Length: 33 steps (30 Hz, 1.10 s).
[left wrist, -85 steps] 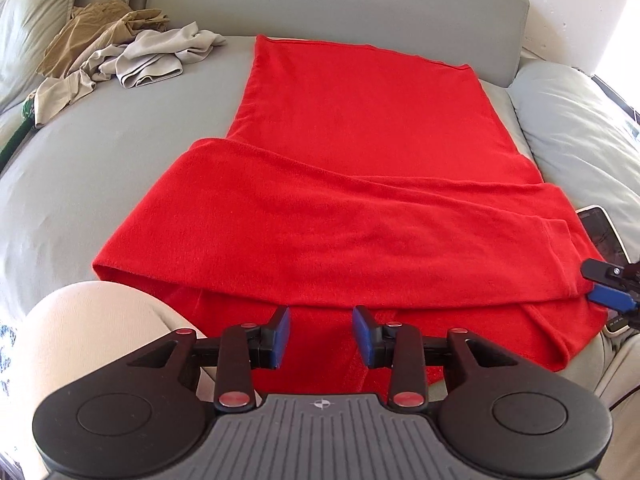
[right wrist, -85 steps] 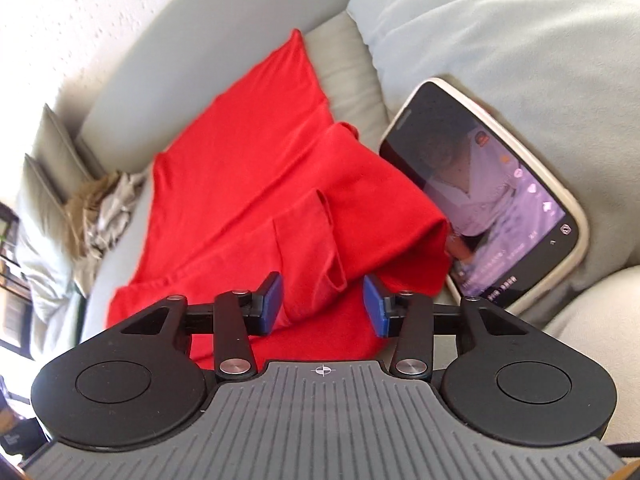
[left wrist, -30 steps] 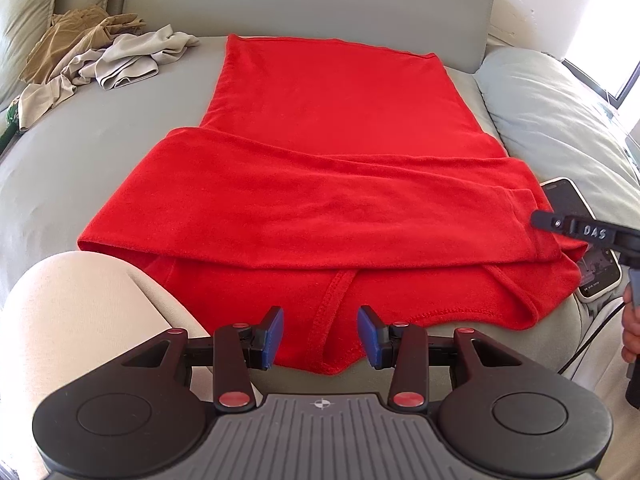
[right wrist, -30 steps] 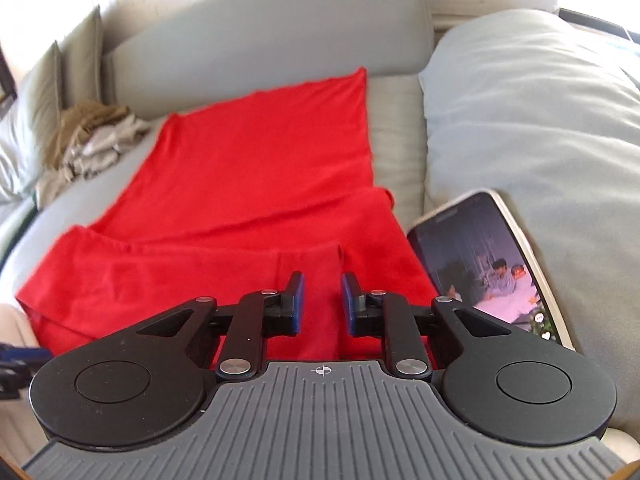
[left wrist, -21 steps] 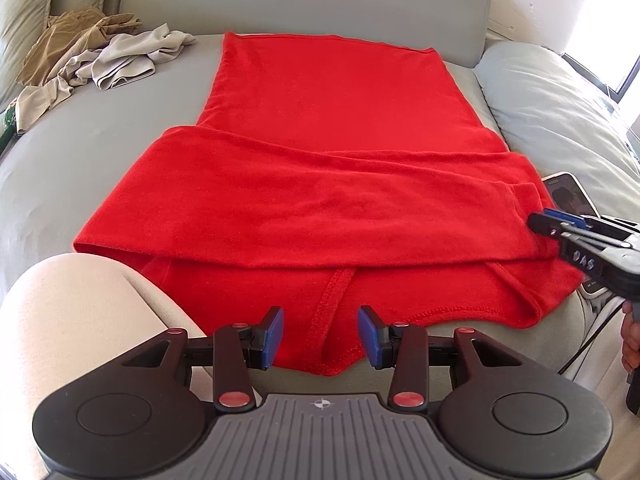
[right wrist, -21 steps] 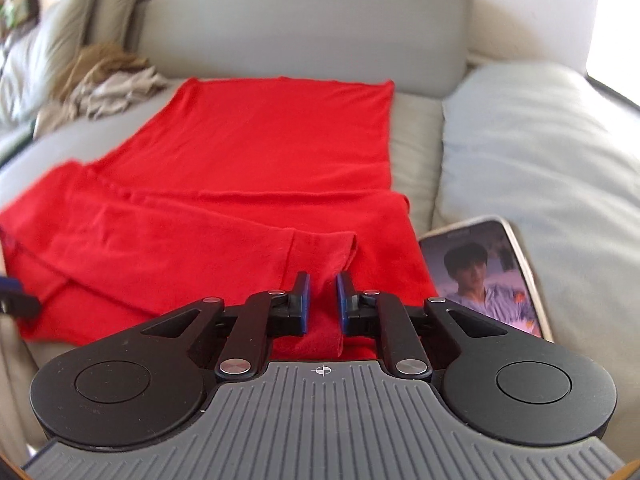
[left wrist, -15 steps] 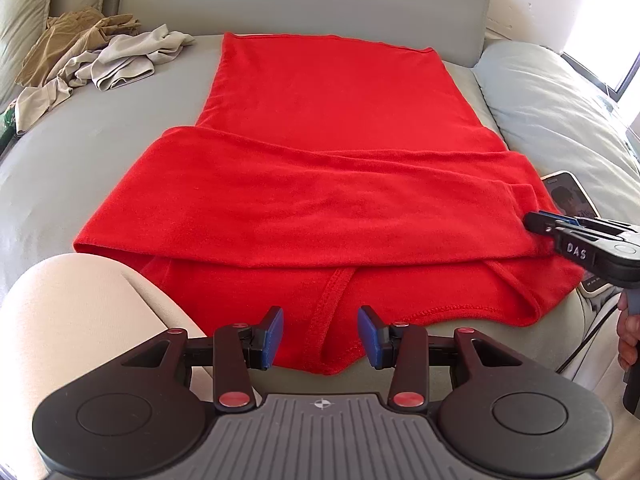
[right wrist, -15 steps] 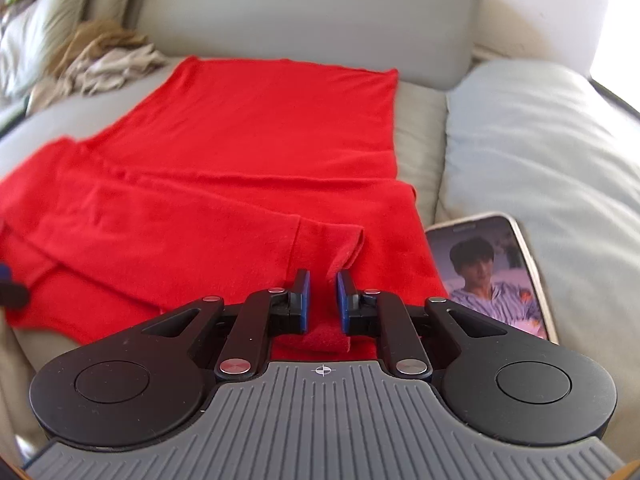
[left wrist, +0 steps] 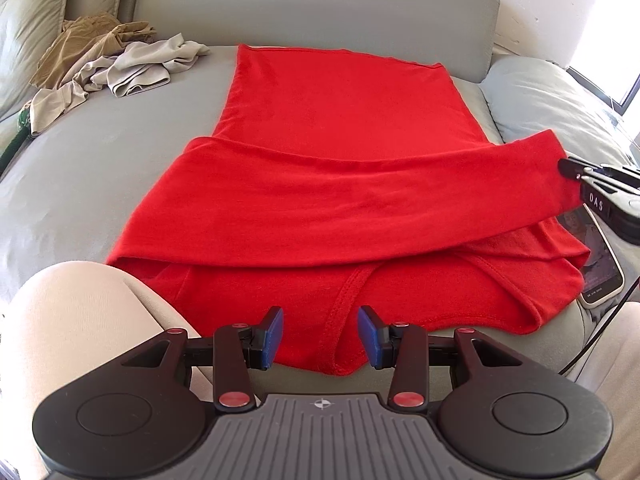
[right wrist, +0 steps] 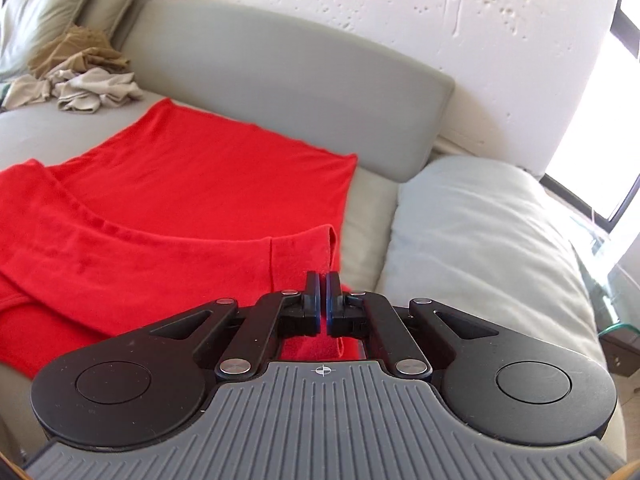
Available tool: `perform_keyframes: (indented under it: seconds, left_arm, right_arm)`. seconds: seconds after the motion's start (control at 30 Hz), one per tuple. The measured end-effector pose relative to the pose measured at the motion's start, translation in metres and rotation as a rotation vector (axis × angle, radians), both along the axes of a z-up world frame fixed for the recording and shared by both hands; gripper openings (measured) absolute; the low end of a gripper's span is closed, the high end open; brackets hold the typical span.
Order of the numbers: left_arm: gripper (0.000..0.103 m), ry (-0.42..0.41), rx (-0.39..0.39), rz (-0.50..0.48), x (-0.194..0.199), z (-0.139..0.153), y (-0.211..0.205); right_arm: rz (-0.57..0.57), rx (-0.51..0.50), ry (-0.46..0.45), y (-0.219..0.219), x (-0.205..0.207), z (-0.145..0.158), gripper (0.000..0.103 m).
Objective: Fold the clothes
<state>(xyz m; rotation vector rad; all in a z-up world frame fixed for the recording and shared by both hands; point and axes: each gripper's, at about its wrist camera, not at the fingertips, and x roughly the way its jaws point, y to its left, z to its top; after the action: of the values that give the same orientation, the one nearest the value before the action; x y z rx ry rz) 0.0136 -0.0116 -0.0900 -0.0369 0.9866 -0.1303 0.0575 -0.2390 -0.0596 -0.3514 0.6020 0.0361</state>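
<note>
**Sleeve cuff pinched and lifted off the sofa**

Right gripper clenched on the cuff of the red shirt, fabric squeezed between nearly closed blue pads. Left gripper released, pads wide apart, poised just short of the shirt's near hem, touching nothing. Shirt spread flat along the grey sofa, one sleeve folded across its body. Crumpled beige clothes heaped at the sofa's far left end, well apart from the shirt. Phone at the sofa's right edge, partly under red cloth. No containers. Against half a second earlier: cuff end now raised clear of the sofa, sleeve stretched taut, more hem uncovered.
</note>
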Motion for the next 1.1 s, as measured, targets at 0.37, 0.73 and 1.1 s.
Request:
perform_keyframes:
  seconds: [0.37, 0.73, 1.1]
  left_arm:
    - [0.041, -0.011, -0.032, 0.057, 0.001, 0.007, 0.015]
    - [0.04, 0.009, -0.327, 0.329, 0.122, 0.002, 0.136]
    - [0.008, -0.011, -0.221, 0.292, 0.162, -0.019, 0.149]
  right_arm:
    - [-0.089, 0.071, 0.282, -0.018, 0.031, -0.036, 0.009]
    - [0.063, 0.517, 0.325, -0.02, -0.003, -0.016, 0.016]
    - [0.022, 0.539, 0.405, -0.01, 0.006, -0.047, 0.014]
